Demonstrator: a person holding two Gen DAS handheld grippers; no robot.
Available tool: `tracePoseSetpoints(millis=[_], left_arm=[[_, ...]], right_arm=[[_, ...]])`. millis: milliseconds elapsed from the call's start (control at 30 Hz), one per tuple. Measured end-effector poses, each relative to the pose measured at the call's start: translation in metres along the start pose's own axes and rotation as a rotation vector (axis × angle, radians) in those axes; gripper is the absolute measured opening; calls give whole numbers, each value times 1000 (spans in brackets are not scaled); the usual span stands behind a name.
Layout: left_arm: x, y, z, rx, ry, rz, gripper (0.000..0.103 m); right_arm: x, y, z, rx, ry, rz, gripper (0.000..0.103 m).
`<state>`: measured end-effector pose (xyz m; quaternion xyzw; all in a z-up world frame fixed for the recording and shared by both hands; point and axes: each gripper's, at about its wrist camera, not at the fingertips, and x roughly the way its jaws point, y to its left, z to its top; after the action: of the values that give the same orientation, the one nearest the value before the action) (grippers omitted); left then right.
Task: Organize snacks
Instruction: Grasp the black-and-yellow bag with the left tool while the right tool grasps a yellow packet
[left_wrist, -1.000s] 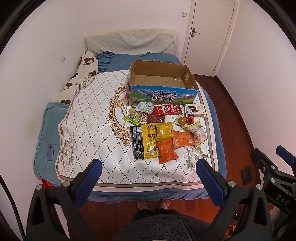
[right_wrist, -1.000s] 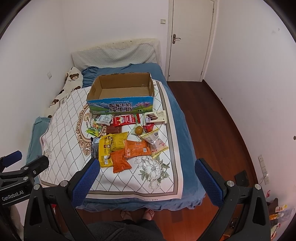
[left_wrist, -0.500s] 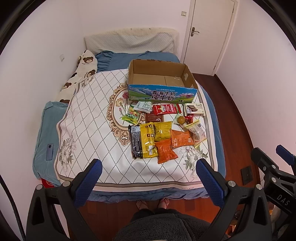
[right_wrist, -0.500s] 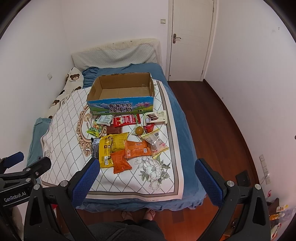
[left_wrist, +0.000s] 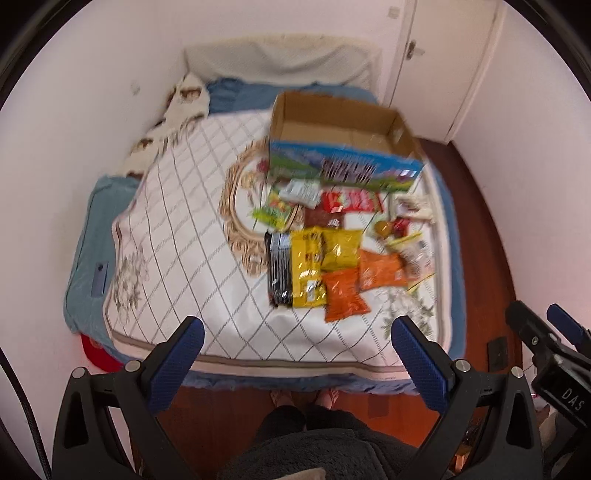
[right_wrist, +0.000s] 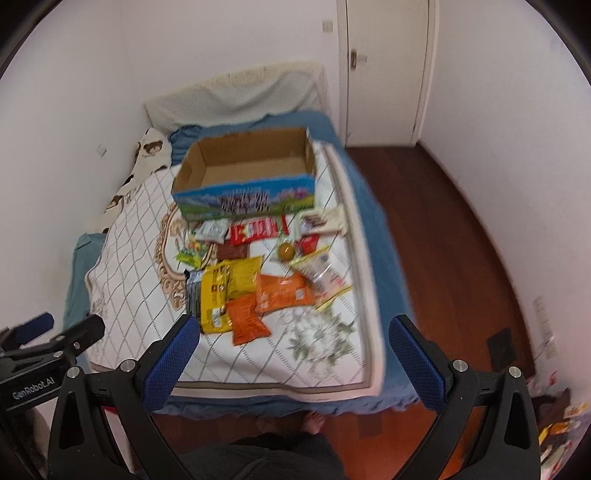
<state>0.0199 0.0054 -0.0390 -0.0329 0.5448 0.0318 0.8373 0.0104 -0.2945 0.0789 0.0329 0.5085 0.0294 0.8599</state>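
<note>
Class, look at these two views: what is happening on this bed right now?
A person stands at the foot of the bed with a hand-held gripper in each hand. The left hand-held gripper and right hand-held gripper are both open and hold nothing. A pile of snack packets lies on the quilt in front of an open cardboard box, which looks empty. No snack is in the box yet.

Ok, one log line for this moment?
left gripper: open, empty | right gripper: open, empty | box: empty | snacks: on bed

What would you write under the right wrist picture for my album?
Open right gripper hovering above a bed with snack packets lying before an empty cardboard box.
</note>
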Motion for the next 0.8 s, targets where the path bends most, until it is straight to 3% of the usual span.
tracePoseSetpoints(millis=[300,433,533,800], left_arm=[[106,12,12,-52,183,117,103],[156,28,22,-101,273,120,103],[193,35,31,-121,338,91,103],[312,26,64,-46,501,-29,103]], right_arm=[[147,-5,-1,32,232,113,103],[207,-1,7,46,330,153,103],[234,5,16,67,377,165,103],[277,21,48,78,412,80,103]])
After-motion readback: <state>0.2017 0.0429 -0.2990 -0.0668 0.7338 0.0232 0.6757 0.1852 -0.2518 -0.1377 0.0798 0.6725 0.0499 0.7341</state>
